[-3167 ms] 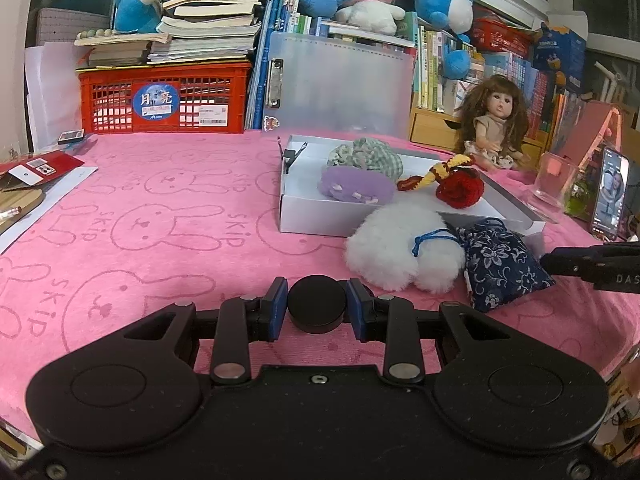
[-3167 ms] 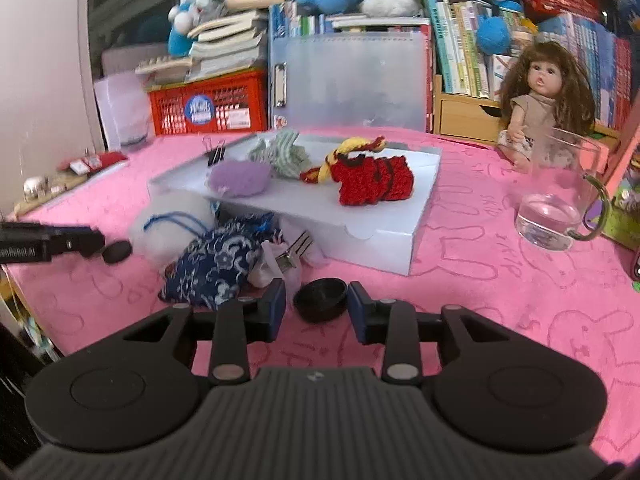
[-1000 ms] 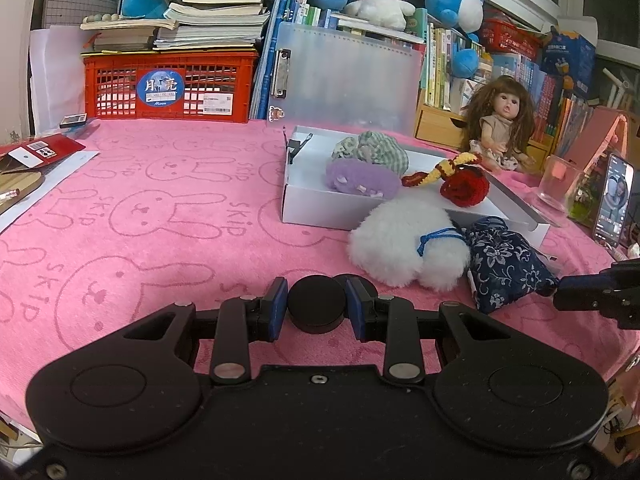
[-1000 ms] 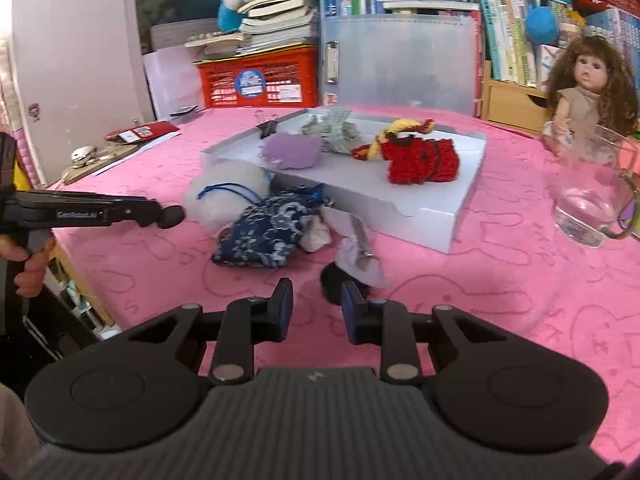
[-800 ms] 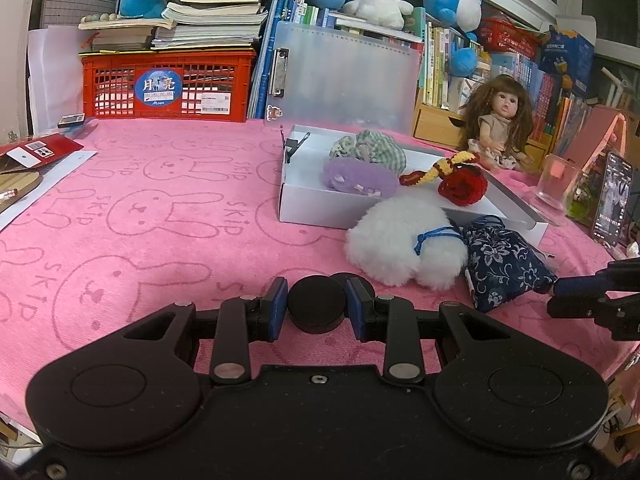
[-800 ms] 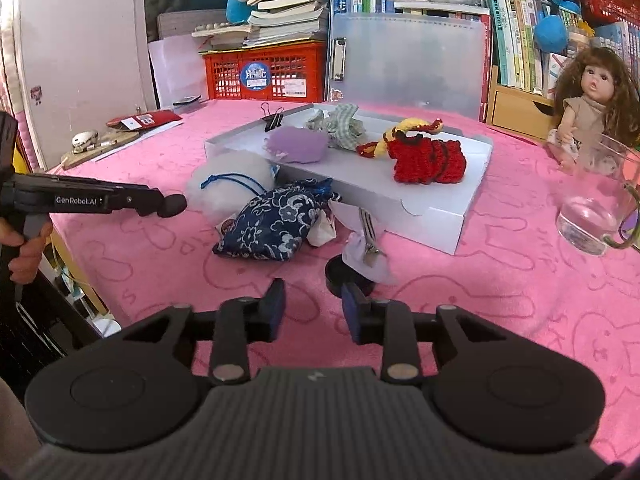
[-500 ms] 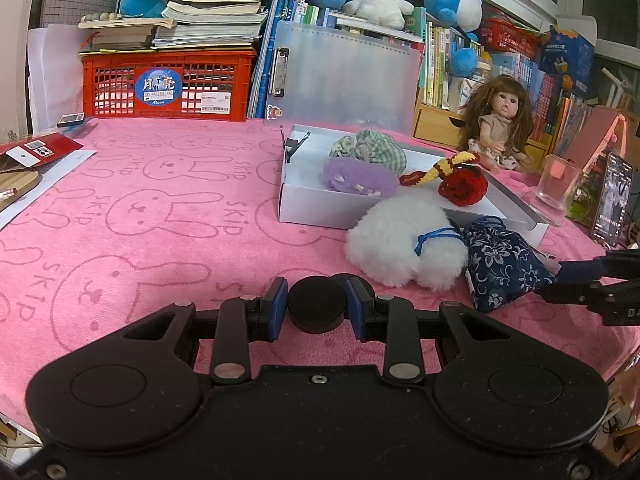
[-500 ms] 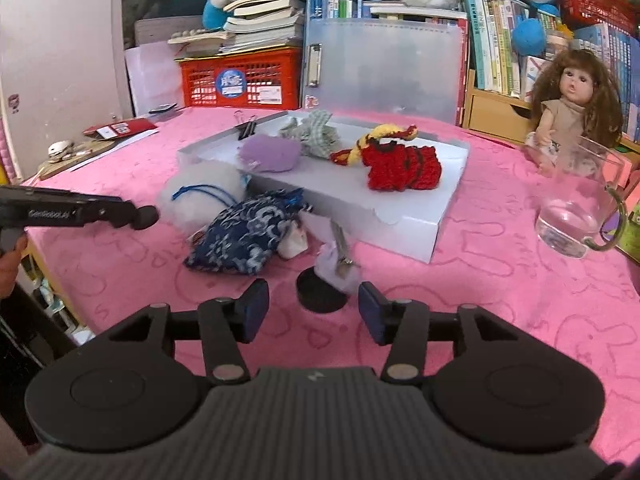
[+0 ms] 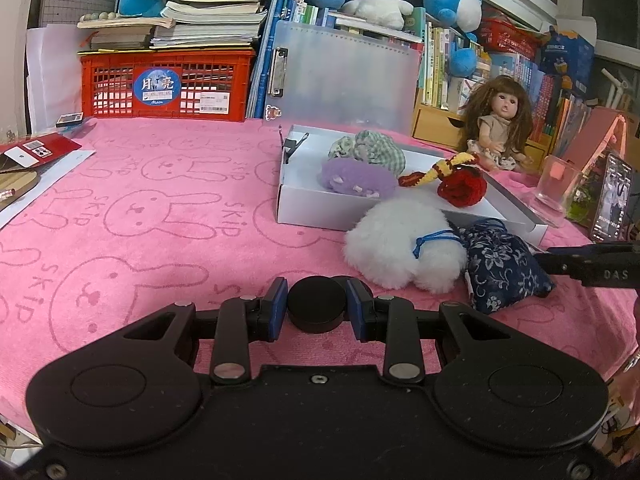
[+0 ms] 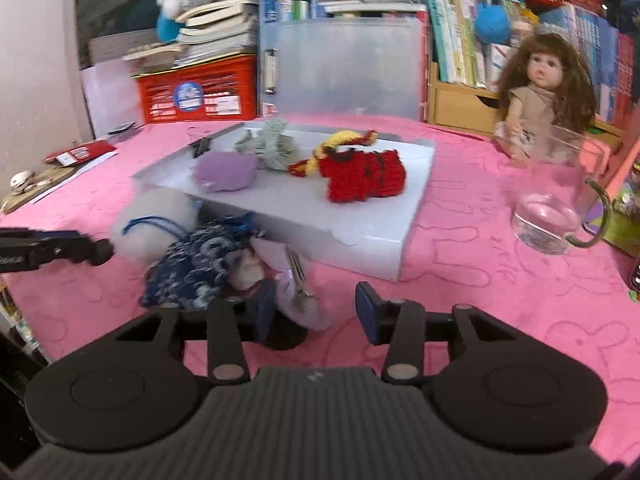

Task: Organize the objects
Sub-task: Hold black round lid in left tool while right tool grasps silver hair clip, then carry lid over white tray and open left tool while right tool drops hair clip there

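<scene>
A white tray [image 9: 304, 208] on the pink cloth holds a purple fuzzy piece [image 9: 356, 178], a green checked scrunchie [image 9: 368, 150] and a red knitted piece [image 9: 460, 186]. In front of it lie a white fluffy pouch [image 9: 396, 246] and a blue floral pouch [image 9: 500, 264]. My left gripper [image 9: 317, 310] is shut on a black round disc [image 9: 317, 308]. My right gripper [image 10: 316, 312] is open just in front of a pale lilac clip piece [image 10: 298, 288] with a black disc [image 10: 284, 336] under it, beside the blue floral pouch [image 10: 196, 264].
A glass mug of water [image 10: 556, 204] stands right of the tray, a doll [image 10: 536, 92] behind it. A red crate [image 9: 168, 84], stacked books, a clear folder and plush toys line the back. A phone [image 9: 612, 200] stands at far right.
My right gripper has opened wide and moved forward to the lilac clip piece and black disc. My left gripper has held still, shut on its disc.
</scene>
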Tool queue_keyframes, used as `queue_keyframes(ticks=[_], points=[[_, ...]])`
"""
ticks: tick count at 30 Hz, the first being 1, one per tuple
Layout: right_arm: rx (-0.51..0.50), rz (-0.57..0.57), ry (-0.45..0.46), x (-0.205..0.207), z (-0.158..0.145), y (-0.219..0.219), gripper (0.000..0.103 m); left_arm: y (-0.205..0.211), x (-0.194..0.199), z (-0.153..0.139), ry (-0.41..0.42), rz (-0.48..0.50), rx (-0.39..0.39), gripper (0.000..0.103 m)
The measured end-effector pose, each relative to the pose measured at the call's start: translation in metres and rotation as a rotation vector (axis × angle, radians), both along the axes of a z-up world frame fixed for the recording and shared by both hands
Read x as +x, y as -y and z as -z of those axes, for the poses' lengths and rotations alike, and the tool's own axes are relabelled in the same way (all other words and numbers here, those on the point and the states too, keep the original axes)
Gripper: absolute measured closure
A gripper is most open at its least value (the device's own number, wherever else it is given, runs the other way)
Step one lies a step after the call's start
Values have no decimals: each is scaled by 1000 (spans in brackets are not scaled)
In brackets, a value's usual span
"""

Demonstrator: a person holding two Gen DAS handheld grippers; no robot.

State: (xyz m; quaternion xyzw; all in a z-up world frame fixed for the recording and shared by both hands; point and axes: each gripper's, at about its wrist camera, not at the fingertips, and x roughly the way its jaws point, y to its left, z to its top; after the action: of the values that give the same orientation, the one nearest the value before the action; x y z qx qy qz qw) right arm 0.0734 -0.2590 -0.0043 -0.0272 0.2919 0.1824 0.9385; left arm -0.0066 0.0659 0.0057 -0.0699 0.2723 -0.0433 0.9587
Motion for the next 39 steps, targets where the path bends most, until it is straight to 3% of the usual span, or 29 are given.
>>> queue_keyframes(ticks=[3, 4, 5, 10, 19, 27, 34, 39], points=[[28, -24, -19, 8, 0, -2, 59, 1, 1, -1, 2, 4, 4, 73], [27, -32, -24, 10, 0, -5, 63, 1, 2, -1, 4, 5, 3, 73], [25, -35, -31, 12, 0, -7, 75, 2, 2, -2, 8, 5, 3, 73], [41, -23, -38, 10, -2, -9, 80, 5, 5, -9, 35, 18, 17, 73], [73, -5, 14, 5, -22, -3, 81, 10, 22, -33, 94, 45, 25, 73], [81, 63, 40, 21, -39, 4, 81, 10, 65, -57, 116, 49, 0, 73], [84, 125, 5, 53, -37, 9, 81, 18, 115, -54, 64, 51, -20, 73], [66, 131, -19, 72, -29, 6, 81, 30, 138, -44, 34, 58, 6, 73]])
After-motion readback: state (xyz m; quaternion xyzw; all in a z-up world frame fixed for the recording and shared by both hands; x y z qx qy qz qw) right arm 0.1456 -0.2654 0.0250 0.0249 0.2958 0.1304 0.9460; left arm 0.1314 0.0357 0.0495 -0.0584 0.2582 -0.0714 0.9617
